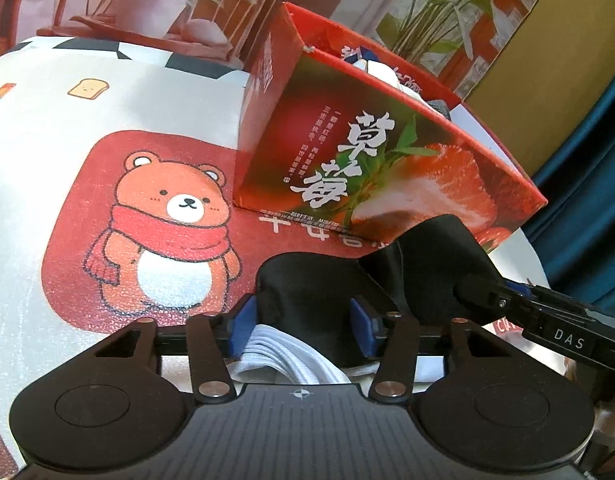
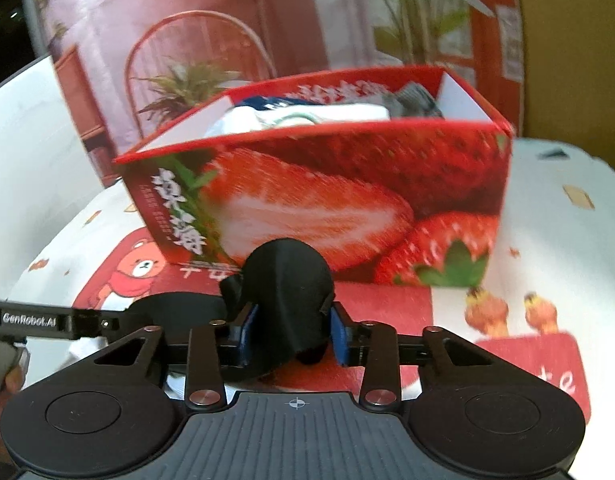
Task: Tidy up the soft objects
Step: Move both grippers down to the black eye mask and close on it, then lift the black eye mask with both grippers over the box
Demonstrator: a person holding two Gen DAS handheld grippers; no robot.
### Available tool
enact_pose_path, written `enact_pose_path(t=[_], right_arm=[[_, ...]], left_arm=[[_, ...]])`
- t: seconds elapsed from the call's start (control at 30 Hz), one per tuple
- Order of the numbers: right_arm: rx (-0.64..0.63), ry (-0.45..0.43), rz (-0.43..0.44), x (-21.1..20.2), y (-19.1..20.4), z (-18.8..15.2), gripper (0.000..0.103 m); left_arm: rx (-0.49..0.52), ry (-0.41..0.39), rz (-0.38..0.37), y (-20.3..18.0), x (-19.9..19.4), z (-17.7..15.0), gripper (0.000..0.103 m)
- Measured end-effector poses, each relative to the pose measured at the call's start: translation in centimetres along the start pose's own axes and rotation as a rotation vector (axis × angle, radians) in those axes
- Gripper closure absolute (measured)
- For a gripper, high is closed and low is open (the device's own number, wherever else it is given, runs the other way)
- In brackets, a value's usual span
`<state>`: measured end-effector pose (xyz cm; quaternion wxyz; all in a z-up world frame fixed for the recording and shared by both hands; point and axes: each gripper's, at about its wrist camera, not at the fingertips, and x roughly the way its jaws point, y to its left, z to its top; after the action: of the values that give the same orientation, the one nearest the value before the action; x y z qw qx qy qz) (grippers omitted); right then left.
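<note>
Now both claws, left claw (image 1: 301, 322) and right claw (image 2: 293, 334), clench 1 black cloth (image 2: 287, 280); strawberry box (image 2: 347, 208) beyond already holds several items.

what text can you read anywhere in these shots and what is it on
"草莓": large white characters on the front of the red strawberry box.
"DAS": on the right gripper arm, left wrist view.
"GenRobot.AI": on the left gripper arm, right wrist view.
Small columns of white print beside "草莓": too small to read.
White characters on the bear mat below the box: partly hidden, unreadable.
Print inside the box's far wall: blurred.
</note>
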<state>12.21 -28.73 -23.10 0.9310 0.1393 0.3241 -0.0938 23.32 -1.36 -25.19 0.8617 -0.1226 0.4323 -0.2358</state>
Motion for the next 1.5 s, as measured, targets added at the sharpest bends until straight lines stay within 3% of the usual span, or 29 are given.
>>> enact_pose_path(t=[0.2, 0.37, 0.6, 0.8, 0.93, 1.23, 1.5], right_arm=[[-0.031, -0.008, 0.028, -0.4, 0.9, 0.5, 0.078], [-0.041, -0.018, 0.04, -0.9, 1.4, 0.6, 0.079], [-0.052, -0.126, 0.072, -3.5, 2.0, 2.8, 0.079], [-0.111, -0.206, 0.089, -5.2, 2.9, 4.8, 0.079], [-0.127, -0.212, 0.095, -5.4, 3.4, 5.0, 0.08], [-0.124, -0.231, 0.099, -6.0, 3.4, 5.1, 0.08], [-0.182, -0.327, 0.11, -7.3, 3.8, 8.7, 0.08]], left_arm=[[0.007, 0.002, -0.015, -0.3, 0.0, -0.2, 0.071], [0.023, -0.055, -0.012, -0.6, -1.1, 0.1, 0.08], [0.118, -0.193, 0.001, -2.1, -4.0, 1.2, 0.079], [0.068, -0.158, -0.04, -1.6, -3.4, 1.1, 0.077], [0.057, -0.164, -0.047, -1.4, -3.5, 0.6, 0.077], [0.113, -0.301, -0.016, -2.5, -6.5, 1.7, 0.086], [0.246, -0.501, -0.005, -5.8, -10.3, 7.9, 0.089]])
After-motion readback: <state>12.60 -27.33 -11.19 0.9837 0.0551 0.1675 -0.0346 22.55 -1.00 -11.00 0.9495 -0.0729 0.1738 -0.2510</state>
